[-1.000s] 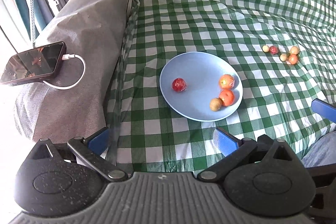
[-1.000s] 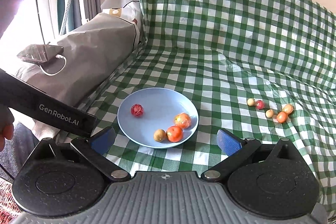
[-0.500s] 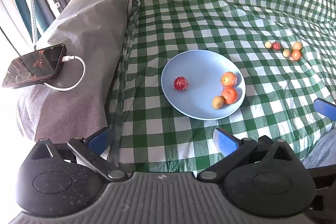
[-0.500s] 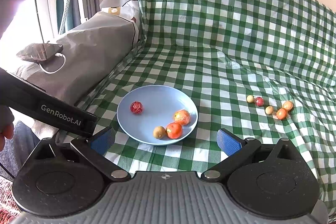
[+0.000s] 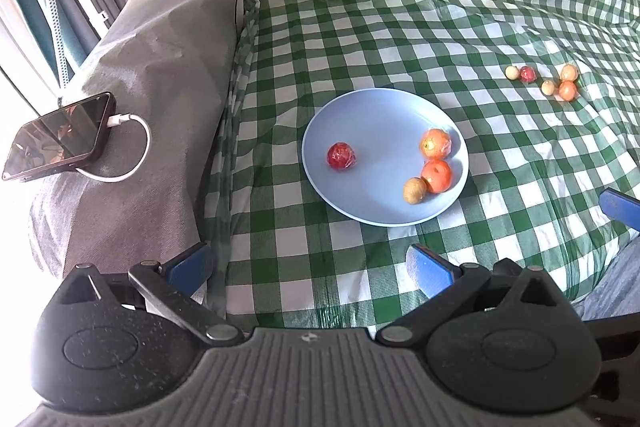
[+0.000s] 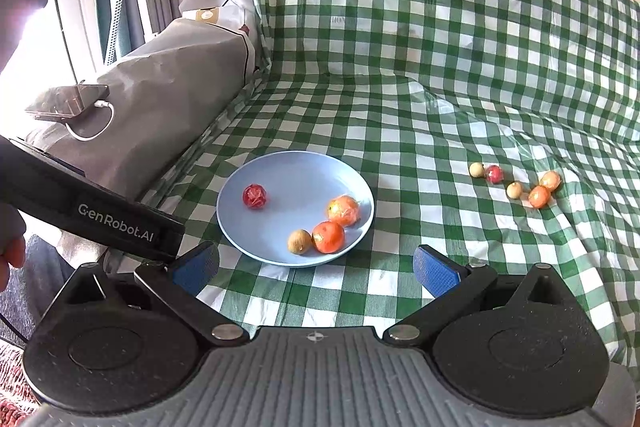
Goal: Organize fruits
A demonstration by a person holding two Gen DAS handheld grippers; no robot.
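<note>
A light blue plate (image 5: 384,115) (image 6: 296,171) lies on the green checked cloth. It holds a red fruit (image 5: 341,155) (image 6: 255,195), two orange fruits (image 5: 436,175) (image 6: 328,236) and a small brown one (image 5: 414,190) (image 6: 299,241). Several small loose fruits (image 5: 544,83) (image 6: 516,185) lie on the cloth to the right. My left gripper (image 5: 308,265) is open and empty, near the plate's front edge. My right gripper (image 6: 316,267) is open and empty, just in front of the plate. A blue pad of the right gripper shows in the left wrist view (image 5: 622,207).
A grey covered armrest (image 5: 152,75) (image 6: 160,107) rises at the left, with a phone (image 5: 60,137) (image 6: 66,99) on a white charging cable. The checked cloth climbs a backrest (image 6: 440,7) behind. The left gripper's black body (image 6: 92,219) crosses the right wrist view's left side.
Both grippers have drifted slightly; the plate and fruits sit a little higher in the right wrist view. Nothing was picked up or let go.
</note>
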